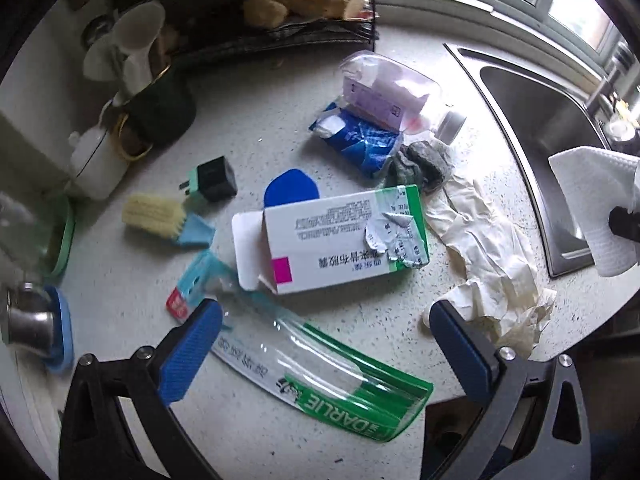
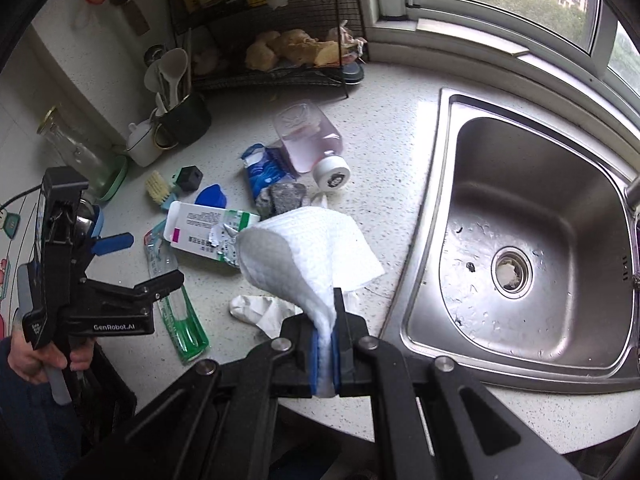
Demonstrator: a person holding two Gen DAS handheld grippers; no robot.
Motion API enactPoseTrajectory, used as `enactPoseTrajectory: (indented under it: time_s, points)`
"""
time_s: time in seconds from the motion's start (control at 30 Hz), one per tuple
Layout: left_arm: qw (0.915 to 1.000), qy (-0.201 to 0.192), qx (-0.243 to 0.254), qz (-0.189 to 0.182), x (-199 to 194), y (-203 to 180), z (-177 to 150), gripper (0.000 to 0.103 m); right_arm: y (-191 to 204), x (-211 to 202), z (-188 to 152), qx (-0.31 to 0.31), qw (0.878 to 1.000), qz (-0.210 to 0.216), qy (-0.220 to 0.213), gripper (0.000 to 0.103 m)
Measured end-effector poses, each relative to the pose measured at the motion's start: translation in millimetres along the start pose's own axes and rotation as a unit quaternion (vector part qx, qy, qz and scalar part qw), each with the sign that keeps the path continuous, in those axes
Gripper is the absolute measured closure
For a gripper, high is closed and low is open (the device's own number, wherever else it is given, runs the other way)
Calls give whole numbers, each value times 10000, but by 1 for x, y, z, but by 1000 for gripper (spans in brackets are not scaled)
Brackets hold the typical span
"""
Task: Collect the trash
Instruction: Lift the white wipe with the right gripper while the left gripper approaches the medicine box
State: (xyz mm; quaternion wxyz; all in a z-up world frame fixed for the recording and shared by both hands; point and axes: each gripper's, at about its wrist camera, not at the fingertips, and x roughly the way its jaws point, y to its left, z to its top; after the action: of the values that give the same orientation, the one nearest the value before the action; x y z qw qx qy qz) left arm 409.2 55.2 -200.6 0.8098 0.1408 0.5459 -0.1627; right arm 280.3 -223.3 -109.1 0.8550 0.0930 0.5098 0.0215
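My right gripper [image 2: 326,344] is shut on a white paper towel [image 2: 312,252] and holds it above the counter's front edge, beside the sink; the towel [image 1: 592,208] also shows at the right edge of the left wrist view. My left gripper [image 1: 322,316] stands open with nothing between its blue pads. It hovers over a clear-and-green Darlie wrapper [image 1: 320,376] and a torn white-and-green medicine box [image 1: 340,236]. A crumpled cream glove [image 1: 492,264] lies right of the box. A person's hand holds the left gripper [image 2: 140,262] at the left of the right wrist view.
A blue tissue packet [image 1: 360,140], a tipped bottle of pink liquid [image 2: 308,140], a grey rag [image 2: 282,196], a blue lid [image 1: 291,190], a small brush [image 1: 160,216] and a black plug [image 1: 214,178] litter the counter. The steel sink [image 2: 520,240] lies to the right. A wire rack [image 2: 280,76] and a utensil mug [image 2: 188,120] stand behind.
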Motion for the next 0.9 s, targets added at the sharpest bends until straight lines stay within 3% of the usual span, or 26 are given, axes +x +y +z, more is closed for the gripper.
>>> enactPoseTrajectory:
  time_s: [0.17,0.37,0.63,0.73,0.8,0.9]
  points:
    - [9951,94,982,-68,22,-11,21,0,-15,10,-9,217,9996,-51,198,98]
    - [9774,251,2086,219,59,-31,30,0,-23,20,-13,332,9988,-53,347,98]
    - [9740,144,2259,125,70,-33,48,2,-29,25,-16,464,9980,18,438,98]
    - [9747,110,2230,124,69,-33,46,25,-30,24,-16,505,9979,25,408,98]
    - [9773,253,2102,-68,70,-30,45,65,-30,22,-17,529,9979,52,363,98]
    - [9808,354,1919,-42,73,-23,40,82,-28,17,-16,486,9984,79,292,98]
